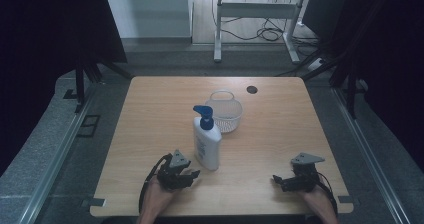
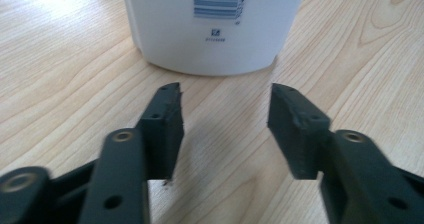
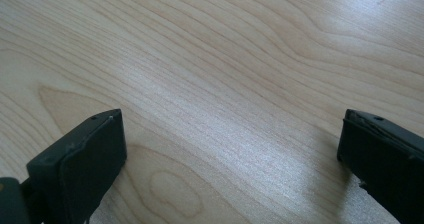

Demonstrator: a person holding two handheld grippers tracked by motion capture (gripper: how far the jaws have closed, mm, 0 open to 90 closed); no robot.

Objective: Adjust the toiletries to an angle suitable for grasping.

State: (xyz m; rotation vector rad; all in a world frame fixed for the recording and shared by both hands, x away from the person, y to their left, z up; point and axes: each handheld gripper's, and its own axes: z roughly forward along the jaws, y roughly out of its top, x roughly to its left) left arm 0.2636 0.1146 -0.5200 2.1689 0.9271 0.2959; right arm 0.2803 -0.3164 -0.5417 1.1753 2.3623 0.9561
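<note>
Standing upright near the table's middle, the white pump bottle (image 1: pixel 207 143) has a blue pump head; a clear basket (image 1: pixel 224 111) sits just behind it, to the right. Left gripper (image 1: pixel 192 174) faces the bottle's base, jaws parted, nothing between them, bottle just ahead. Right gripper (image 1: pixel 276 180) rests well apart near the front right, jaws wide over bare wood. Open tabletop (image 1: pixel 280 129) lies right of the bottle. Grey floor, cables and a white frame lie beyond the far edge.

High view dim, dark edges; gripper views bright, near fingers (image 2: pixel 165 129) blurred.
</note>
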